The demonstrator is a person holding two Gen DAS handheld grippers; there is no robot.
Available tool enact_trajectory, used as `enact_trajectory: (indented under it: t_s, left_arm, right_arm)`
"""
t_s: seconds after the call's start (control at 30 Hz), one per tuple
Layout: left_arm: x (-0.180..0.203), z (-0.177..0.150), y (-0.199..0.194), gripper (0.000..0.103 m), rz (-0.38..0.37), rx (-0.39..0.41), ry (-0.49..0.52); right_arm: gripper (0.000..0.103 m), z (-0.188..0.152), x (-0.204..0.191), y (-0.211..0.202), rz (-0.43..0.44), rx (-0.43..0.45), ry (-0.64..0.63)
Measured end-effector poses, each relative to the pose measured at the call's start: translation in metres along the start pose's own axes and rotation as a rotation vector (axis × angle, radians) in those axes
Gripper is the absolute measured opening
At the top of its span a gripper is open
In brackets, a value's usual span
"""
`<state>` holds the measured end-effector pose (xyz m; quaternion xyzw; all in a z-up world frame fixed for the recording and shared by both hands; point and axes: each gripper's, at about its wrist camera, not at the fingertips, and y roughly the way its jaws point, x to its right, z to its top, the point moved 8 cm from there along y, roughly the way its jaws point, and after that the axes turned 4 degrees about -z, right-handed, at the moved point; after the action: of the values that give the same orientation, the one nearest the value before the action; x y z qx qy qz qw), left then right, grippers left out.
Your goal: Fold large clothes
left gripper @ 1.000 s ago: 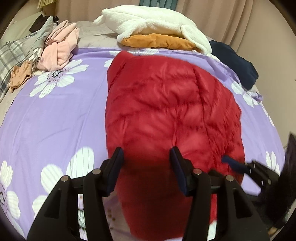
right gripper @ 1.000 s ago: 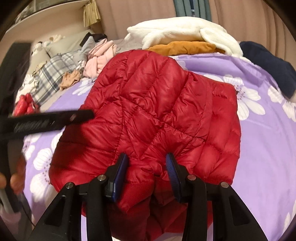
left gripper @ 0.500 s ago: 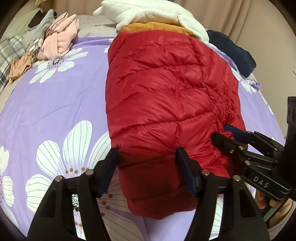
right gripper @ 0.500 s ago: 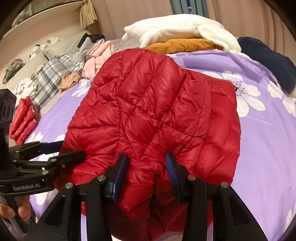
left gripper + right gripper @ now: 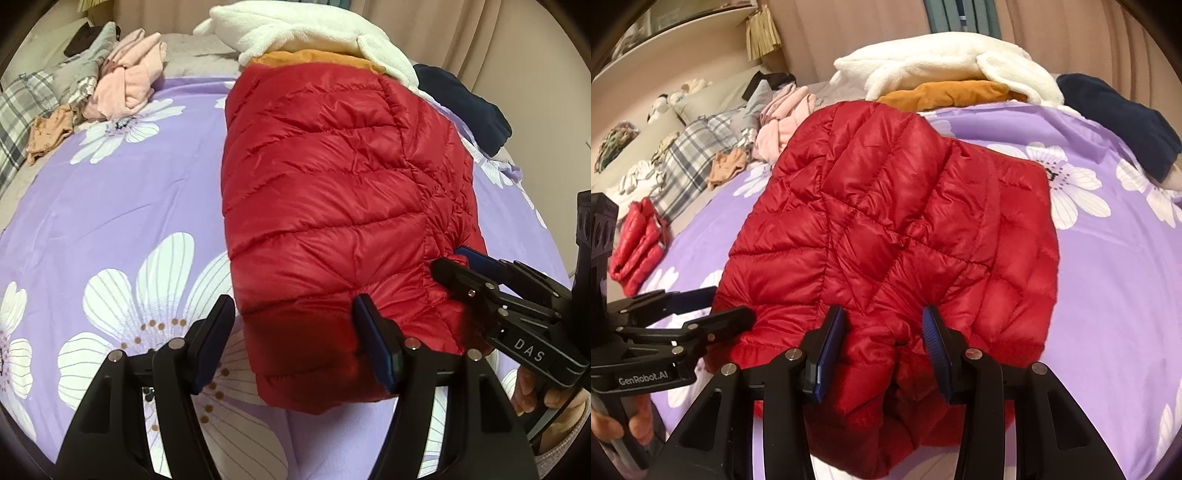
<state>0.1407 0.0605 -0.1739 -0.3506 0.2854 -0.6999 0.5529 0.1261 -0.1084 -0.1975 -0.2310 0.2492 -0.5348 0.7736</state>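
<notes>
Now, left gripper (image 5: 293,339): jaws apart, straddling red puffer jacket (image 5: 343,206) near edge.
Right gripper (image 5: 882,349): clamped on jacket's bunched hem.
Open room: purple floral bedspread (image 5: 122,206), 9 o'clock.

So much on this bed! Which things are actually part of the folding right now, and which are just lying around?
In the job:
red puffer jacket
left gripper, open around its near edge
right gripper, fabric bunched between its fingers

Lying about:
white fleece
orange garment
navy garment
pink clothes
plaid cloth
</notes>
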Motion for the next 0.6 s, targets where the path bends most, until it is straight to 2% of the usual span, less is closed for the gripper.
enact_trajectory:
  t_s: [0.27,0.6]
  left_arm:
    - [0.003,-0.012,-0.014,0.061,0.015,0.019,0.01]
    - [0.008,-0.015,-0.003,0.059,0.017,-0.008,0.027]
  right_arm:
    - [0.044,-0.006,0.004,-0.01,-0.022,0.008,-0.011]
    - [0.044,-0.011,0.005,-0.008,-0.036,-0.005,0.0]
